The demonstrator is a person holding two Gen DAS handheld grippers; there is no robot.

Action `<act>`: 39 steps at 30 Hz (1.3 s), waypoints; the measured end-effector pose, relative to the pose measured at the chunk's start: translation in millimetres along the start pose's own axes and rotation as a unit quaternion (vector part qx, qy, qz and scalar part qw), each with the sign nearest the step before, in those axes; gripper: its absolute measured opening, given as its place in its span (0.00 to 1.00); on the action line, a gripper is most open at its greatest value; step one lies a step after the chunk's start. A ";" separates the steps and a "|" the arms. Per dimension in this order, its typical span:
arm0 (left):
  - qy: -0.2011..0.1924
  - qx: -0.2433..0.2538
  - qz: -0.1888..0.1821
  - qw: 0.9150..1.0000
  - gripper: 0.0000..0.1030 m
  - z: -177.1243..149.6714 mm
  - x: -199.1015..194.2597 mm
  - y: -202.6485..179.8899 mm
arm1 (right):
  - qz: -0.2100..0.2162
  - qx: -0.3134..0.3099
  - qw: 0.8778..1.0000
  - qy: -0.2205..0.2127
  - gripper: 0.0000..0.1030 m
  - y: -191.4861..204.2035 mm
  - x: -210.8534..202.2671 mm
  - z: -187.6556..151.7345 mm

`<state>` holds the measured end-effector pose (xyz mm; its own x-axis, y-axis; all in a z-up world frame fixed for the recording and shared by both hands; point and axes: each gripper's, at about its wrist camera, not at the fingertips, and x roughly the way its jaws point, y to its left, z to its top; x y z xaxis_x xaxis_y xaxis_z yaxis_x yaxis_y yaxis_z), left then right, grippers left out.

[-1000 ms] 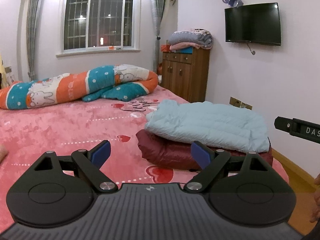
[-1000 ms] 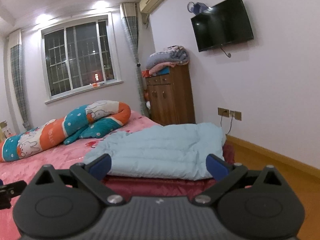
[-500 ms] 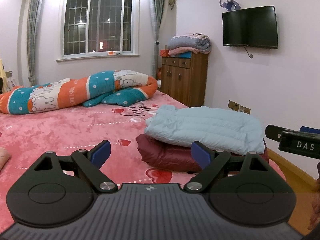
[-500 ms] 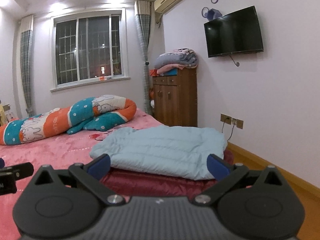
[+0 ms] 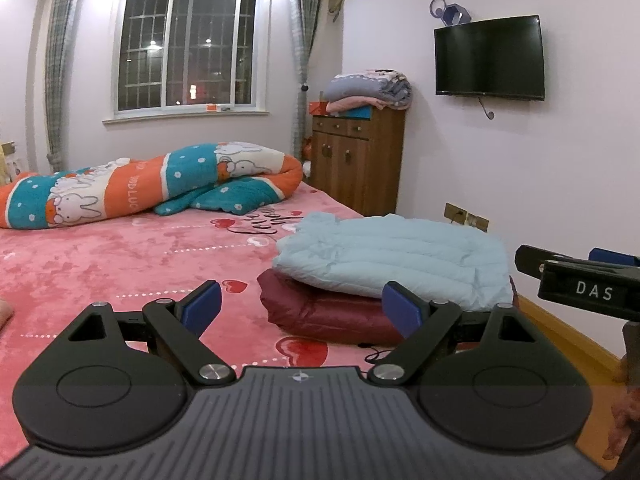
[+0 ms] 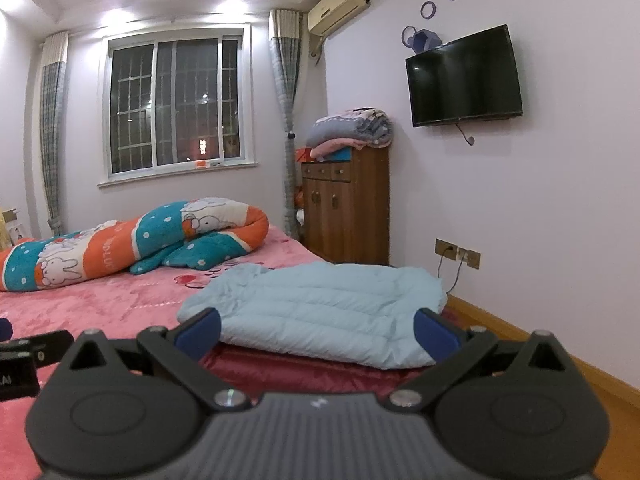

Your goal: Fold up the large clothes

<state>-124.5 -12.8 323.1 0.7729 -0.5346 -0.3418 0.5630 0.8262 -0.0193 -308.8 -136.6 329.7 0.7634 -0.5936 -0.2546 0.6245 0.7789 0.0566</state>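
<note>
A folded light blue padded jacket (image 5: 396, 256) (image 6: 324, 304) lies on top of a folded dark red padded jacket (image 5: 324, 314) (image 6: 304, 372) at the right side of the pink bed (image 5: 120, 256). My left gripper (image 5: 300, 308) hangs open and empty, back from the stack. Its fingers (image 5: 200, 306) show blue pads. My right gripper (image 6: 316, 328) is also open and empty, held low in front of the blue jacket. The right gripper's tip (image 5: 576, 276) shows at the right edge of the left wrist view.
A rolled orange, teal and white rabbit blanket (image 5: 140, 188) lies across the far end of the bed. A wooden cabinet (image 5: 358, 160) with folded blankets (image 5: 368, 90) stands by the right wall, under a wall TV (image 5: 490, 58). Wooden floor (image 6: 580, 368) runs along the bed's right side.
Both grippers have drawn back and risen from the stacked jackets, so the room sits lower in both views. Both stay open and empty.
</note>
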 end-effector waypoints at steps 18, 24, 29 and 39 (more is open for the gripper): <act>-0.003 -0.001 -0.006 1.000 1.00 -2.7 -7.4 6.7 | -0.010 0.001 1.000 0.011 0.99 -1.9 5.5 -5.3; -0.013 0.002 0.002 1.000 1.00 -0.5 -11.4 7.1 | -0.009 0.000 1.000 0.014 0.99 -2.9 4.7 -6.6; -0.035 0.007 0.015 0.999 1.00 -1.3 -15.9 4.7 | -0.008 -0.001 1.000 0.015 0.99 -2.8 5.7 -6.6; -0.046 0.013 0.014 0.999 1.00 -3.7 -17.1 1.6 | -0.002 -0.003 1.000 0.020 0.99 -4.5 9.5 -8.0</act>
<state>-137.9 -1.7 325.4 0.8115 -0.5260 -0.2546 0.5468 0.8371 0.0133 -305.7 -144.1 319.3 0.7538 -0.5876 -0.2941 0.6262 0.7780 0.0505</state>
